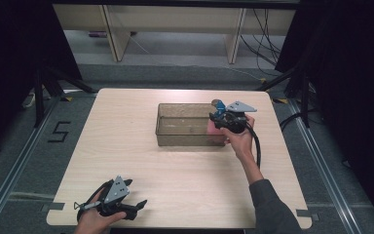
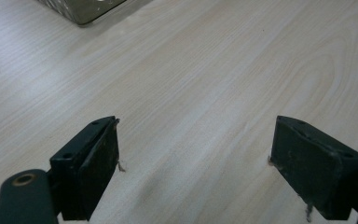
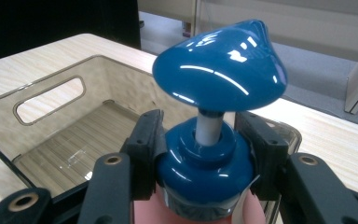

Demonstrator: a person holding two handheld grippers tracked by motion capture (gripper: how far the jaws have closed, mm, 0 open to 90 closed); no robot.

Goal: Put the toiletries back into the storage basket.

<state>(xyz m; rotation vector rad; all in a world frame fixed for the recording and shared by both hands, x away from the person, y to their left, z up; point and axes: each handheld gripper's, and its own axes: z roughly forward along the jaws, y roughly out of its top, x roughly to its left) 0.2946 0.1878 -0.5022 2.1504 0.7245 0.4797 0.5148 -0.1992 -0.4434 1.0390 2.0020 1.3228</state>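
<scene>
Right gripper [image 3: 205, 154] is clamping the blue collar of a pump bottle [image 3: 216, 112] over the clear bin [image 3: 46, 100]; left gripper [image 2: 196, 158] is resting wide open, holding nothing.

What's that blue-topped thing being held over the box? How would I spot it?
Look at the clear plastic bin on the wooden table. At its right end, the right gripper clamps a pink pump bottle by its neck. Its glossy blue pump head stands out.
</scene>
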